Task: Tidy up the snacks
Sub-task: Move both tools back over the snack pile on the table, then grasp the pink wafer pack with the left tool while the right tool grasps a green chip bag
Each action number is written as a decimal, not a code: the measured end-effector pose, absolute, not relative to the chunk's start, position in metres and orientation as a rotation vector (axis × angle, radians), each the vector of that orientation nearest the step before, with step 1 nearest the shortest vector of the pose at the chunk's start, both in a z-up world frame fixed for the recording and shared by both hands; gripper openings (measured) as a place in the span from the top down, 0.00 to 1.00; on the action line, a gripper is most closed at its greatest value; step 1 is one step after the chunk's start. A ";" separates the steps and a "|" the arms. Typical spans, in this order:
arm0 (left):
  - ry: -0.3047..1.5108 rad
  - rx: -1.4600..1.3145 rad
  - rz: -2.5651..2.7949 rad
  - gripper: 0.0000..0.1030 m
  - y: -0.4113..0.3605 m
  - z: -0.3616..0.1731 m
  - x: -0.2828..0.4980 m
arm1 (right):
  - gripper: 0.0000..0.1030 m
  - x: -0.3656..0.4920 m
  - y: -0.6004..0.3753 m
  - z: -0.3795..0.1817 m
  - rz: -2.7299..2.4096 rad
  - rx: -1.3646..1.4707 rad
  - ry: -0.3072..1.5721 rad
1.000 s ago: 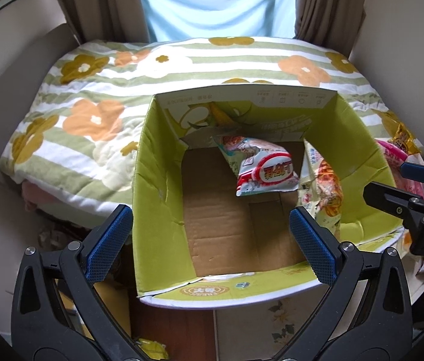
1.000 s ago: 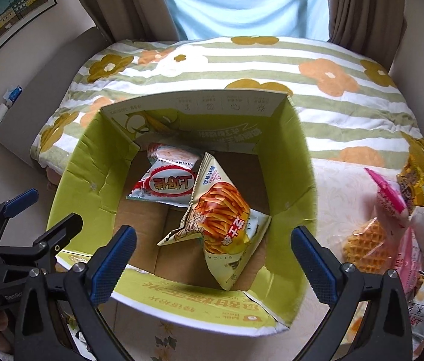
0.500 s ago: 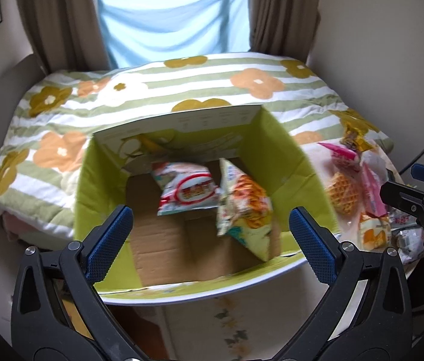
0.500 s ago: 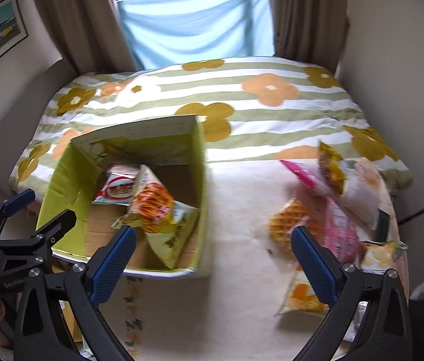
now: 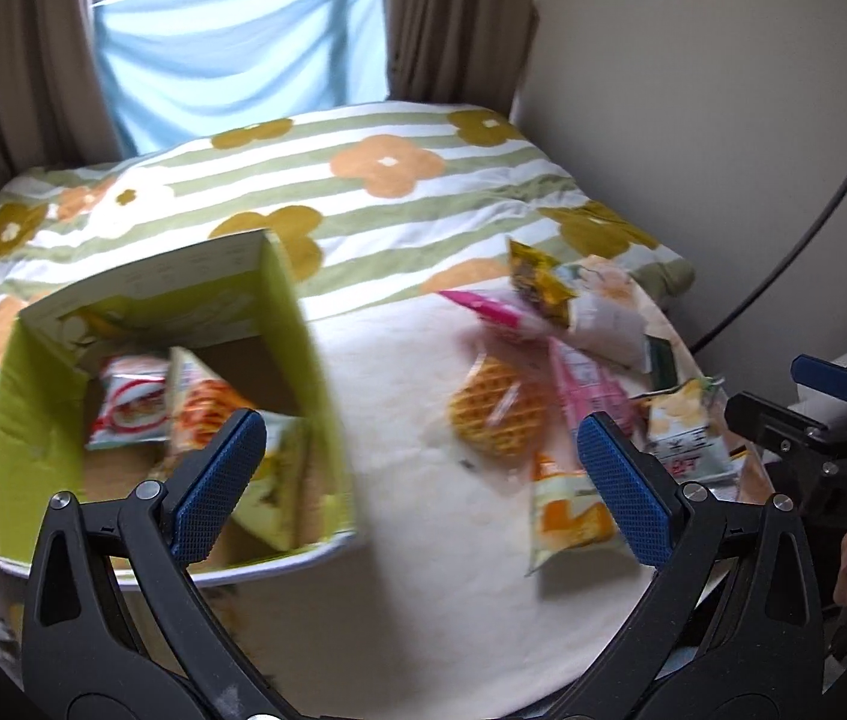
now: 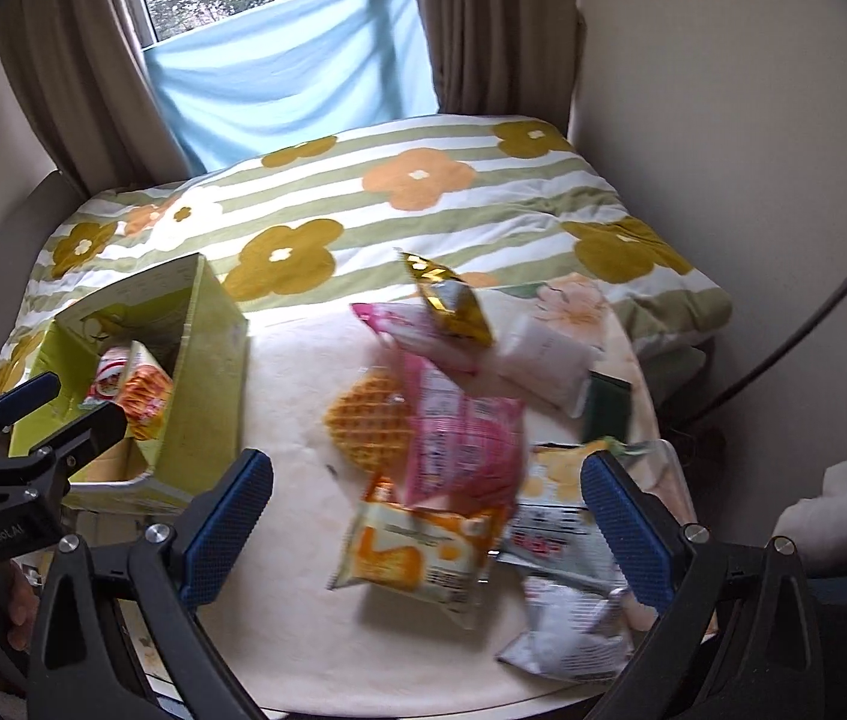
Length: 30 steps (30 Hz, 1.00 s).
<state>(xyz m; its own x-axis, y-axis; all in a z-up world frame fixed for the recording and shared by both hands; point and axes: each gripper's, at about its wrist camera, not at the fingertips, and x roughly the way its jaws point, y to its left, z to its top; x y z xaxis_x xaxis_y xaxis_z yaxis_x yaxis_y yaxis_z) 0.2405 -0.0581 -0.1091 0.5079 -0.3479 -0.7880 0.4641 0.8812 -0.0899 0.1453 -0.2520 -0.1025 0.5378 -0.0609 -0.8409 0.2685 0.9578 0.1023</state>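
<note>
Green cardboard makes up the box [image 5: 297, 360], which is set at the left of the table [image 6: 303, 630] so snacks can be dropped in. Two packets are already inside. The rest are piled at the right. The right gripper [image 6: 426, 531] is held wide apart and empty over the orange packet [image 6: 417, 558], probably the next one to be picked. Its long side is tipped across the fingers. The left gripper [image 5: 423, 483] is also wide apart, holding nothing.
</note>
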 end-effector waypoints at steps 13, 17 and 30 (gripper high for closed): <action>1.089 0.121 -0.567 0.00 -0.185 -0.169 0.246 | 0.01 0.125 -0.344 -0.171 -0.137 0.299 1.124; 1.159 0.144 -0.608 0.00 -0.207 -0.195 0.256 | 0.01 0.124 -0.353 -0.191 -0.124 0.349 1.143; 1.311 0.227 -0.687 0.14 -0.255 -0.261 0.286 | 0.01 0.140 -0.354 -0.224 -0.160 0.392 1.172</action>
<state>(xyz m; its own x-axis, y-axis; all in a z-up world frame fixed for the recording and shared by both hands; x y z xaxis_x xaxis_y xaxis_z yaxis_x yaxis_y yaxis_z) 0.2857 -0.2551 -0.2611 0.0948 -0.3342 -0.9377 0.5805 0.7838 -0.2207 0.1403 -0.3535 -0.2240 0.3865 0.0796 -0.9188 0.3229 0.9215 0.2157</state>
